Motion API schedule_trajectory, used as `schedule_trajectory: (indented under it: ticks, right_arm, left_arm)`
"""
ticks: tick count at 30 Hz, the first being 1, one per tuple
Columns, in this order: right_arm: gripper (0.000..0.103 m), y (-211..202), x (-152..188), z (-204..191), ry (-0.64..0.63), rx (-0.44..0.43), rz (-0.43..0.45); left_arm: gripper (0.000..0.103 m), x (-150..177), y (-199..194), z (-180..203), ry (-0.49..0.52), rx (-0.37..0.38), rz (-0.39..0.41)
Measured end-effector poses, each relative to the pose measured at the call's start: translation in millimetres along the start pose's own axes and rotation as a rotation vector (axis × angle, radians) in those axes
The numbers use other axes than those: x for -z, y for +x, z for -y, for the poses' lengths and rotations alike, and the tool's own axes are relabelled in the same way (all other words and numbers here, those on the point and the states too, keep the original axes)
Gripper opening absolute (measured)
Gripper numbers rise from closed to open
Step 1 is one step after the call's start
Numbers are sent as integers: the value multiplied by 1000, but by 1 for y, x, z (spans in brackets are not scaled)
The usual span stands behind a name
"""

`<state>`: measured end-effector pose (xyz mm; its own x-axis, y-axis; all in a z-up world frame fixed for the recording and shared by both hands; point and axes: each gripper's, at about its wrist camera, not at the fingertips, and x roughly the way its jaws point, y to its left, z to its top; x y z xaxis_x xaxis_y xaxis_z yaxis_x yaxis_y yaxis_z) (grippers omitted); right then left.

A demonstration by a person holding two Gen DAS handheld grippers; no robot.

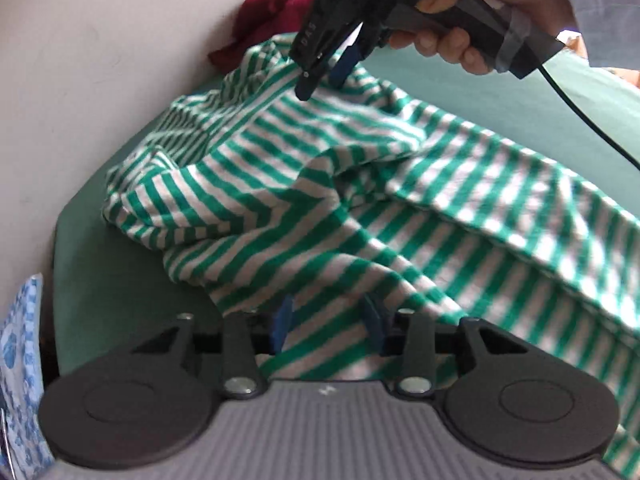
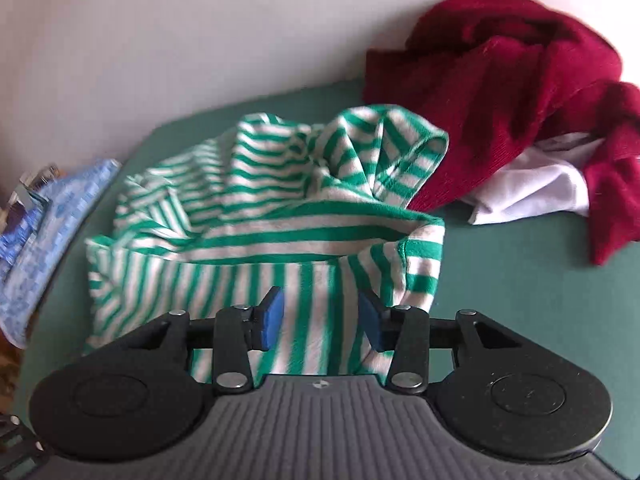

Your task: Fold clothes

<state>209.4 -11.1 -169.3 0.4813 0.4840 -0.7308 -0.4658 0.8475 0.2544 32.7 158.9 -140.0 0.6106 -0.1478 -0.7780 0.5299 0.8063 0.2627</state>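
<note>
A green-and-white striped garment [image 1: 320, 184] lies crumpled on a green surface [image 1: 100, 264], with its folded edges bunched up. My left gripper [image 1: 328, 322] is low over its near part. The blue pads stand apart, with striped cloth lying loose between them. In the left wrist view my right gripper [image 1: 322, 80], held by a hand [image 1: 460, 8], hovers at the garment's far edge with its fingers apart. In the right wrist view, the right gripper [image 2: 322, 320] is open over the striped garment [image 2: 260, 216], gripping nothing.
A dark red garment [image 2: 500, 92] is heaped at the back right against the pale wall, with a white cloth [image 2: 532, 188] under it. Blue patterned fabric [image 2: 52, 216] lies off the left edge of the green surface [image 2: 520, 300]. A black cable [image 1: 580, 112] trails from the right gripper.
</note>
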Motion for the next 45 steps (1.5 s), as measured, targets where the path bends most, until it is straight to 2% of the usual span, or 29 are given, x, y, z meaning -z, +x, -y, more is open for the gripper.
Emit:
schedule_trajectory:
  ticks: [1,2,3,4,7,9,10,14,16,17,19,20,21,25,26,27,28,30,33,35,36,37,38,39,40,41,43,44,45]
  right_arm:
    - [41,3,1,2,-11,0,0]
    - [27,2,1,2,-19,-9,4]
    - [2,-2,1,2,-22,-24,8]
    - [2,-7,0,3,-17,-38,30]
    - [1,-30,-13,11,22,-82,165]
    - [1,-36,-19,20,43,-19,205]
    - [1,-30,-19,25,38,4,189]
    - [2,1,-7,42,51,1,73]
    - [2,-5,0,40,15,61,102]
    - [5,-12,2,39,24,79,108]
    - [26,-33,8,41,89,-4,111]
    - [49,-43,11,43,121,-59,100]
    - [55,-49,16,43,142,-96,77]
    - [54,-57,38,37,159,-159,-43]
    - [51,-55,45,35,154,-163,-71]
    - [30,-53,50,32,140,-156,-95]
    - [13,-53,53,27,104,-128,-102]
    - [9,-68,51,21,84,-127,-55]
    - [12,-77,50,18,45,-69,-33]
    - [16,-62,52,17,9,-20,-101]
    - [16,-60,50,17,14,11,-103]
    - [17,-69,47,16,32,39,-55]
    - [23,-81,41,10,30,65,17]
    - [24,-89,37,-1,-9,60,82]
    - [24,-91,32,-15,-65,9,108]
    - [24,-86,27,-32,-115,-59,96]
    - [34,-69,18,-68,-191,-177,60]
    - [43,-57,16,-88,-234,-202,57]
    - [46,-45,13,-109,-279,-217,57]
  left_arm:
    - [45,-1,4,0,-8,-6,3]
    - [46,-1,5,0,-13,-7,1]
    - [49,-2,5,0,-14,-12,2]
    - [53,-2,6,0,-10,-22,3]
    - [53,-2,6,3,9,-37,4]
    - [53,-1,5,3,-1,-31,0]
    - [53,-1,5,3,-1,-30,1]
    - [53,-1,6,4,0,-33,1]
    - [54,0,5,4,2,-30,-7]
    - [54,0,4,4,3,-28,-12]
    - [54,1,2,4,2,-26,-22]
    - [54,2,1,6,3,-30,-23]
    - [54,4,-1,7,4,-33,-25]
    - [54,10,-5,16,8,-48,-22]
    - [54,11,-6,17,1,-52,-21]
    - [54,12,-7,18,-8,-53,-21]
    - [54,13,-7,17,-23,-49,-25]
    - [53,14,-8,12,-59,-27,-42]
    - [54,21,-12,10,-96,-17,-37]
    - [54,24,-14,11,-102,-21,-34]
    - [54,25,-15,12,-101,-24,-34]
    - [54,26,-16,13,-100,-28,-35]
    - [54,27,-17,14,-100,-34,-35]
    - [54,29,-18,16,-104,-41,-33]
    - [54,30,-20,18,-113,-47,-30]
    - [54,32,-21,19,-129,-54,-27]
    - [54,36,-24,20,-174,-68,-25]
    - [54,37,-25,21,-197,-74,-25]
    - [54,38,-26,21,-220,-82,-26]
